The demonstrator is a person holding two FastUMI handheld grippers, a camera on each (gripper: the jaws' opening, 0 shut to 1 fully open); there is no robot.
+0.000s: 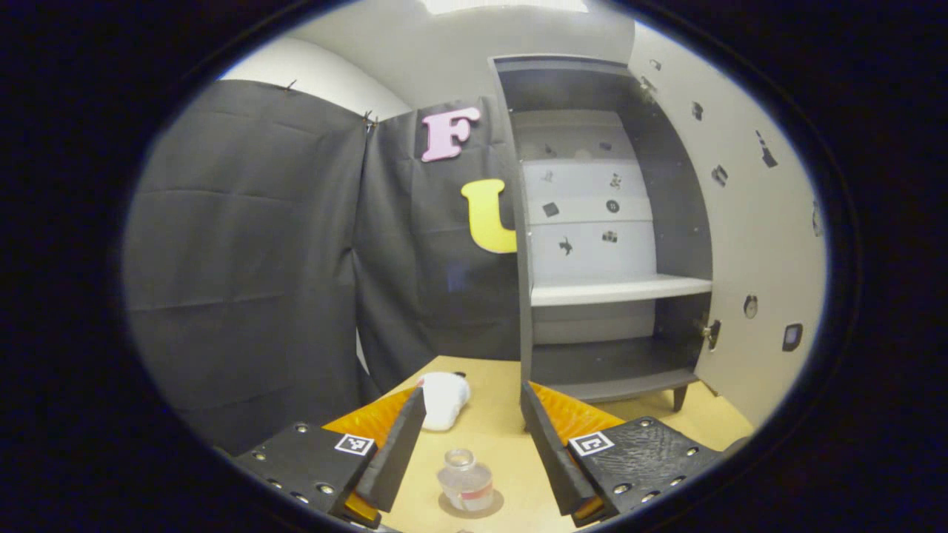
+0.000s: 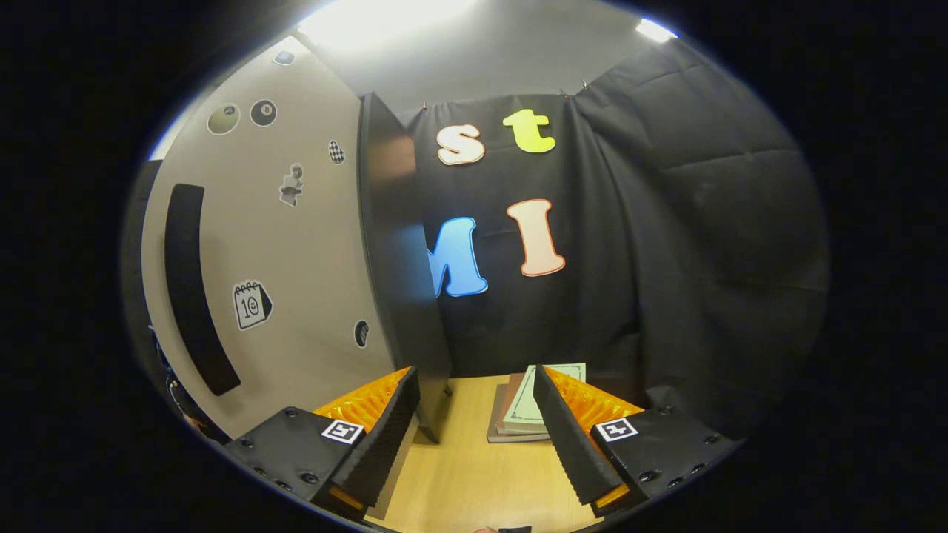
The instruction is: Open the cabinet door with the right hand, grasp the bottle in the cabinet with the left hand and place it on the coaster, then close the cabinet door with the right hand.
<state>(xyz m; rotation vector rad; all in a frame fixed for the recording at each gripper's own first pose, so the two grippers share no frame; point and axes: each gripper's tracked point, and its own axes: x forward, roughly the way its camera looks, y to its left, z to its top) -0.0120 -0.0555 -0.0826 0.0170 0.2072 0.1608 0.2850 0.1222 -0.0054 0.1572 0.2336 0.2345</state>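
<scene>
- Two claws, both released and empty: my left gripper (image 1: 474,451) hangs with its jaws spread wide above the wooden table (image 1: 503,422), holding nothing.
- Between those spread fingers, low in the left gripper view, the clear bottle (image 1: 466,481) stands upright on the round coaster (image 1: 474,507), so I judge the placing step done.
- Just beyond the left finger lies a white crumpled object (image 1: 443,400), apart from the bottle.
- Farther out, the cabinet (image 1: 600,244) stands open, its shelves bare and its door (image 1: 748,244) swung wide to the right.
- My right gripper (image 2: 474,437) is likewise parted and holds nothing; it is the nearer hand to the door.
- The door's outer face (image 2: 296,244) lies to the left of this claw, its long dark handle (image 2: 192,289) running up and down, its free edge just beyond the left finger.
- Closing it, by my reckoning, means pushing that face leftward.
- Stacked books (image 2: 529,407) lie on the table behind the right finger.
- Stickers dot the door; one calendar sticker (image 2: 250,303) carries figures too small to read with confidence.
</scene>
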